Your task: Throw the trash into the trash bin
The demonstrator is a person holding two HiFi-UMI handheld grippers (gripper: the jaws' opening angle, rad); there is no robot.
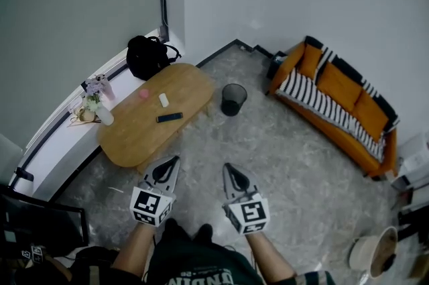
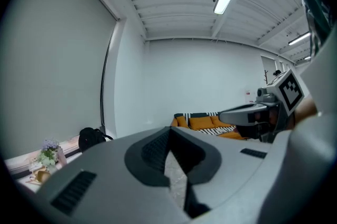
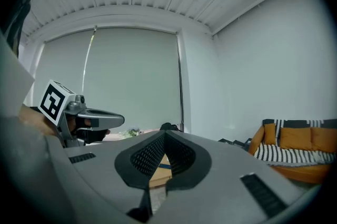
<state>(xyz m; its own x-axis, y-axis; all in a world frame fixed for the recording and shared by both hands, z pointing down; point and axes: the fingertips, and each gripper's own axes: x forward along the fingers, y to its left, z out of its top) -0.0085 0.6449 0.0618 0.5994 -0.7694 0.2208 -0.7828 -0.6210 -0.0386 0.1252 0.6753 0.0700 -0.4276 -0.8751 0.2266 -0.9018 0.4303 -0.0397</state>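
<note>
At the far left, a black backpack [image 1: 149, 55] sits by the wall, with a vase of flowers [image 1: 94, 93] nearer on the sill. On the wooden table [image 1: 134, 136] lie a small pink piece [image 1: 143, 94], a white piece [image 1: 163, 100] and a dark flat bar [image 1: 169, 117]. Just right of the table, the black trash bin [image 1: 234, 99] stands on the floor; its inside is too dark to read. Near the person, the left gripper [image 1: 173, 163] and right gripper [image 1: 228, 169] hover over the floor, each with its jaws pressed together on nothing. An orange sofa [image 1: 342, 106] stands at the right, and a pale round tub [image 1: 365, 255] sits in the near right corner.
</note>
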